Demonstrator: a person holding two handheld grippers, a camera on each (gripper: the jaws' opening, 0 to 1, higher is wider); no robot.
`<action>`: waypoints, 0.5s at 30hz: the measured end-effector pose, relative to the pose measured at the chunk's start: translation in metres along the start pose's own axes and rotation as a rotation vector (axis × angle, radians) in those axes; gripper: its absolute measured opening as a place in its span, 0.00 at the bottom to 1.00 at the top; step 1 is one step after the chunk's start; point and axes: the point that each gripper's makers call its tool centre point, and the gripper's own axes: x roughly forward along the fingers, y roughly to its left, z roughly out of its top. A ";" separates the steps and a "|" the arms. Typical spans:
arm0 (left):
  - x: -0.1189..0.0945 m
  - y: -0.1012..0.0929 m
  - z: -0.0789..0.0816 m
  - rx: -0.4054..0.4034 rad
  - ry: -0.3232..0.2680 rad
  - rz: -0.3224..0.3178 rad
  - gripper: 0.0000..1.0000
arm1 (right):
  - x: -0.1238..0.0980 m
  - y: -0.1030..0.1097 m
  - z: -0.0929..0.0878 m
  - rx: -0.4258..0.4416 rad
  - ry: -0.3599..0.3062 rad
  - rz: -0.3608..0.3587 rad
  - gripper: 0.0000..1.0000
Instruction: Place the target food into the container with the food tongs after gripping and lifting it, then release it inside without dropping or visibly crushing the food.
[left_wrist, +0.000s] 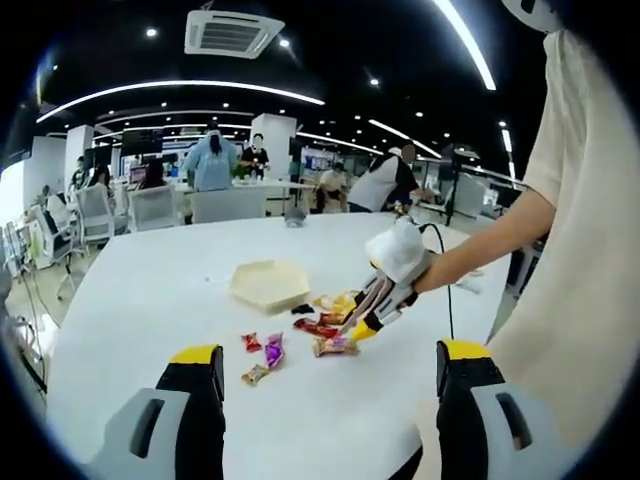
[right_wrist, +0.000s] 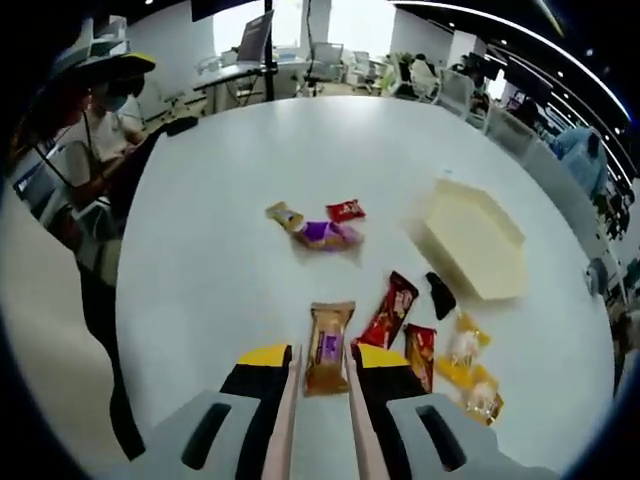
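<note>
Between the tongs of the right gripper: brown wrapped snack, lengthwise, not yet clamped. Beyond, rightward: hexagonal container. Left gripper empty, spread wide

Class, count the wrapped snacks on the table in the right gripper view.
9: far cluster of tan, purple, small red; brown bar between the right tool's tips; long red, black, dark red beside it; two yellow packets further right. Overlaps may hide more.

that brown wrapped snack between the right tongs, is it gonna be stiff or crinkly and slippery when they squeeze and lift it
The brown wrapped snack looks flat and small, so probably light. Its glossy wrapper suggests it may slip or crinkle between the thin tong blades of the right gripper. It lies flat on the white table, so rolling seems unlikely.
</note>
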 end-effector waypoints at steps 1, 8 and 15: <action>-0.001 0.002 -0.001 -0.003 0.002 0.008 0.88 | 0.002 0.000 0.000 0.011 0.000 0.004 0.24; -0.007 0.005 -0.005 -0.020 0.007 0.031 0.87 | 0.011 0.000 -0.002 0.000 0.022 0.009 0.24; -0.014 0.009 -0.009 -0.033 0.016 0.055 0.85 | 0.019 0.002 -0.004 -0.022 0.045 0.016 0.24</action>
